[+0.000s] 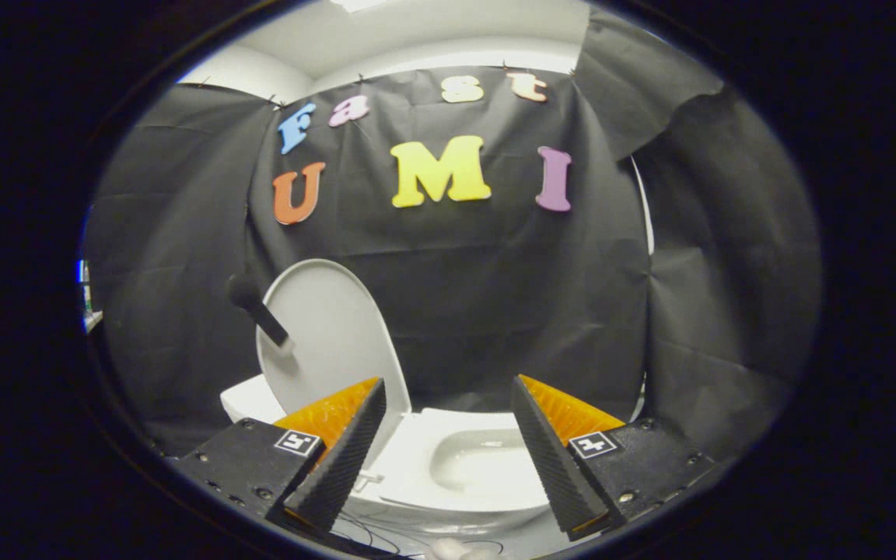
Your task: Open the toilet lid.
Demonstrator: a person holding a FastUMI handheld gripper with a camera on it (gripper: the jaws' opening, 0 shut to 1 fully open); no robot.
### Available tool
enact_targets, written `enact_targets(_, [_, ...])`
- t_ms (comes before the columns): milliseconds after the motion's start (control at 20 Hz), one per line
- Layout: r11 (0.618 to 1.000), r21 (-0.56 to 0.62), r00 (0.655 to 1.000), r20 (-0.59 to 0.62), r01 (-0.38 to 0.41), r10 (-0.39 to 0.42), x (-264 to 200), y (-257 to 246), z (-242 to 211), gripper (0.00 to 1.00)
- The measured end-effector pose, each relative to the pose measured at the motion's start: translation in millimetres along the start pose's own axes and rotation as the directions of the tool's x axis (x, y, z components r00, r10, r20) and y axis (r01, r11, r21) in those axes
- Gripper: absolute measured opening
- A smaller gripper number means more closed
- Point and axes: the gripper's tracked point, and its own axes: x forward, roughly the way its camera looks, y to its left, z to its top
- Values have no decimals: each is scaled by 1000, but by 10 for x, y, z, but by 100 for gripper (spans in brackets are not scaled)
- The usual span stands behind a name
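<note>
Two fingers of the gripper stick out at the bottom of the gripper view, spread wide apart, and they hold nothing. Between them and a bit past them sits the white toilet, with its seat down flat and the bowl showing in the middle. The toilet lid is already up. It stands tall behind the tip of the left finger, leaning back toward the tank and the black cloth wall. A dark handle sticks out from the face of the lid and points up and to the left. I think the job looks nearly done, since the lid is open and nothing is touching it. What could go wrong now? I cannot tell if the lid rests firmly on something behind it, so it might tip forward and bang down on the seat. A bump from the left finger could cause that, because that fingertip looks close to the lid's lower edge. A finger could also catch the handle if the gripper goes up and left. Some thin wires lie on the floor just in front of the toilet, below the fingers, and a low move could snag them. The best free space is straight back and to the right, where there is only cloth and it hangs well apart from the fingers. The seat's front rim is right under the fingers, so going down is not safe either.
</note>
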Motion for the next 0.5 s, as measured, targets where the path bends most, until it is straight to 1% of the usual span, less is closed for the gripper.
enact_targets(150, [995,42,996,-22,88,-87,-55,-392,-238,100])
enact_targets(300, [990,27,990,-27,136,-136,-108,-591,-364,98])
enact_targets(400, [989,-24,989,-5,146,-146,-158,-617,-358,98])
enact_targets(500, [990,-57,991,27,129,-128,-197,-569,-291,99])
